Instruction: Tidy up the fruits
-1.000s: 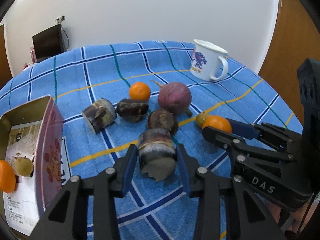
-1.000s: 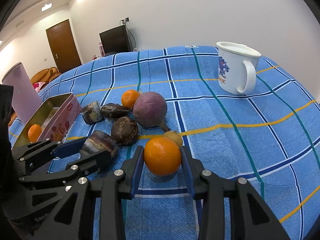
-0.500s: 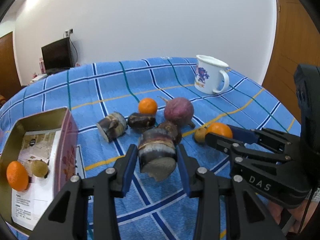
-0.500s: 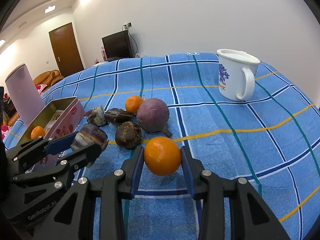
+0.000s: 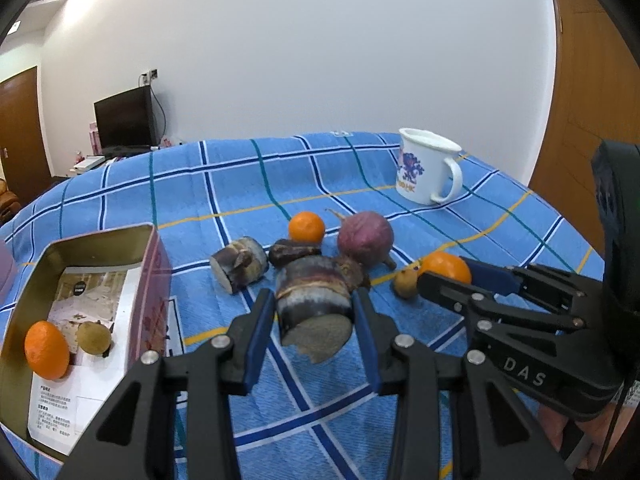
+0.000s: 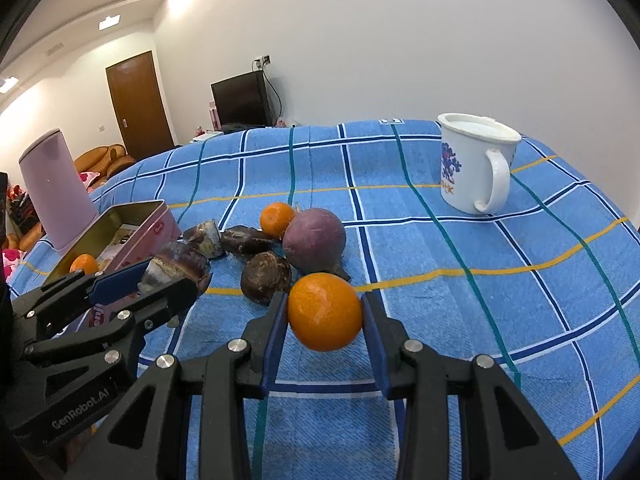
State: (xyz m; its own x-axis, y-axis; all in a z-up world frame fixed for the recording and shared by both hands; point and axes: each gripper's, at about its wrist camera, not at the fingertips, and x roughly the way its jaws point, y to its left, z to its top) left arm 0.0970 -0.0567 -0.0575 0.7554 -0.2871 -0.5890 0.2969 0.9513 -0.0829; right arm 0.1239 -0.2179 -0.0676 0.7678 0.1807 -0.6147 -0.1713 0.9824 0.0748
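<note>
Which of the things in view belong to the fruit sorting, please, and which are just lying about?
Job: held orange in right gripper; cane piece in left gripper; tin; loose orange.
Lying about: mug, pink container, television.

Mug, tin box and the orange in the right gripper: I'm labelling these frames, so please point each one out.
mug [image 6: 468,168], right wrist view, on its printed side wall.
tin box [image 5: 154,280], left wrist view, on its pink side wall.
orange [image 6: 325,311], right wrist view, middle of its peel.
</note>
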